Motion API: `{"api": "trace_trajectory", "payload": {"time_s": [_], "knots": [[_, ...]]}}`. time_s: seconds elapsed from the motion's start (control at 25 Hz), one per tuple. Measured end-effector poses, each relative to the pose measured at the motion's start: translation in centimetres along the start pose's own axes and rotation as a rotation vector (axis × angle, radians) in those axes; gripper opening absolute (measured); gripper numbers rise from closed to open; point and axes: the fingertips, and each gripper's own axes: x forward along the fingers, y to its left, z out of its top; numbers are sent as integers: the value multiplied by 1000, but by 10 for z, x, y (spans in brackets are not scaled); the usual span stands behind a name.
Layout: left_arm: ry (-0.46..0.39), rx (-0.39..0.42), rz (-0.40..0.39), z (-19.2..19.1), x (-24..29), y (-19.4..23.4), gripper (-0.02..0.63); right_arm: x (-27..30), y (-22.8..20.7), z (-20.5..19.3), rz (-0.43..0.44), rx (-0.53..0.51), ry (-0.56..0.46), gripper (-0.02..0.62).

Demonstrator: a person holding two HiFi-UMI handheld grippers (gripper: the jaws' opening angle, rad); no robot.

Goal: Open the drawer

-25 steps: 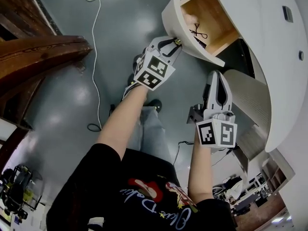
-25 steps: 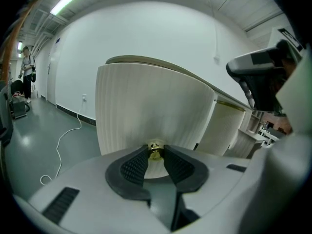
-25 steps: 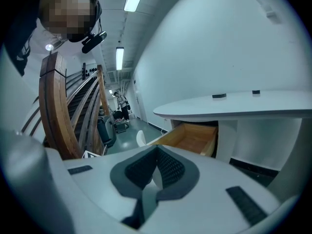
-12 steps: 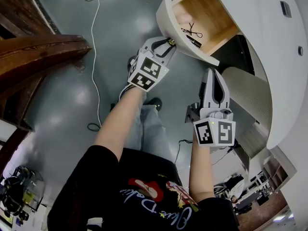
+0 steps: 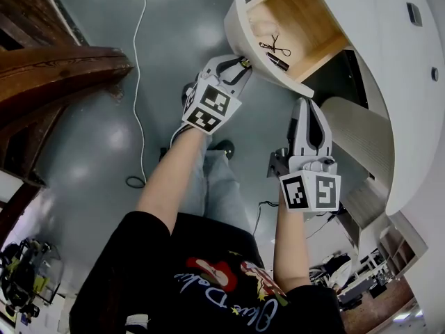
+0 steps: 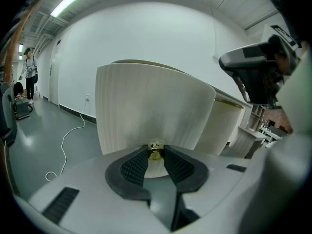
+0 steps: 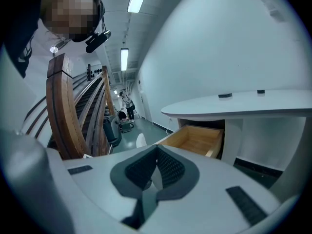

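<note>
Grey floor [image 5: 174,33] underlies the work area. Right gripper [image 5: 309,103] hangs beneath the white desk [image 5: 389,61], jaws pressed together on nothing. Left gripper [image 5: 243,62] pinches the brass knob [image 6: 155,151] on the curved drawer [image 5: 236,33] front. Drawer stands pulled out, wooden interior exposed.

Large indoor hall or lab-type workspace, not a home. Strip lights [image 6: 68,0] on a high ceiling, bare white wall [image 6: 146,38], glossy grey floor [image 5: 97,131]. Curved white desk [image 7: 234,104], curved timber rails [image 7: 61,111], loaded equipment cart [image 5: 21,277].
</note>
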Motion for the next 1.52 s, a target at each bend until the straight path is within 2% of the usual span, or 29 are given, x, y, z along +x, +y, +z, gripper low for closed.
{"api": "trace_trajectory", "payload": {"time_s": [1.2, 1.52], "knots": [[9, 23, -2, -6, -7, -1, 106, -8, 3, 4, 4, -1, -17, 0], [-8, 23, -6, 2, -23, -1, 107, -11, 4, 12, 12, -9, -28, 0]]}}
